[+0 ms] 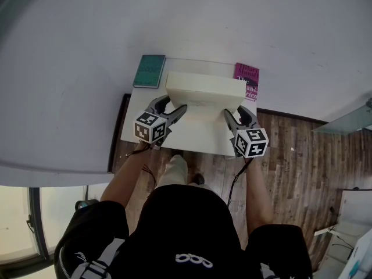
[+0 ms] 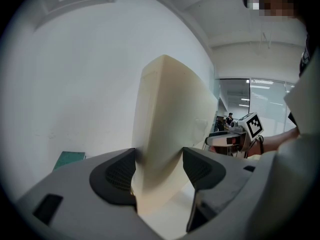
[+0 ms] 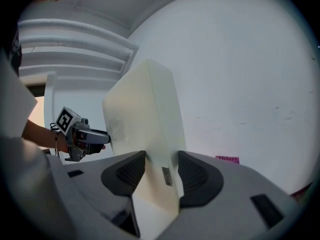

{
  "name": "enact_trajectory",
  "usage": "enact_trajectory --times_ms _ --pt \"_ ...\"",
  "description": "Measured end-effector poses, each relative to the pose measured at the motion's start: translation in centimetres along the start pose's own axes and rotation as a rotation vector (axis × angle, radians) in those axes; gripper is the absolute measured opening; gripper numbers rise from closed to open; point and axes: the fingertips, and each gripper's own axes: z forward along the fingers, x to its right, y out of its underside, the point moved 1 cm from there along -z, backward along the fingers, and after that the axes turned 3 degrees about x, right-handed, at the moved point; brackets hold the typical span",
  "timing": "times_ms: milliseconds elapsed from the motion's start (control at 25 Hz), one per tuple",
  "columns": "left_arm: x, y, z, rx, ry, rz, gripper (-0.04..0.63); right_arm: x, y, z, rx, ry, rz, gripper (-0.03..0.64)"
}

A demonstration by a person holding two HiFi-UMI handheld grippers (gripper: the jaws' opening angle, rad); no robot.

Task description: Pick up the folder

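A thick cream folder (image 1: pixel 203 89) stands on edge over the small white table (image 1: pixel 192 139), and a gripper holds each end. My left gripper (image 1: pixel 176 102) is shut on its left end; in the left gripper view both dark pads press the folder (image 2: pixel 170 119) at my left gripper (image 2: pixel 159 169). My right gripper (image 1: pixel 235 110) is shut on the right end, its pads on either side of the folder (image 3: pixel 145 114) at my right gripper (image 3: pixel 162 171). Whether the folder's lower edge touches the table I cannot tell.
A green book (image 1: pixel 149 71) lies at the table's back left corner and a pink book (image 1: pixel 247 80) at its back right. A white wall (image 1: pixel 261 28) rises right behind the table. Wooden floor (image 1: pixel 296 156) lies to the right, and the person's legs are close in front.
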Motion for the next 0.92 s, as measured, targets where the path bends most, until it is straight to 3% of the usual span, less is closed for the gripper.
enact_trajectory --times_ms 920 --pt "-0.11 0.12 0.17 -0.003 -0.003 0.001 0.314 0.15 0.16 0.18 -0.002 -0.005 -0.001 0.222"
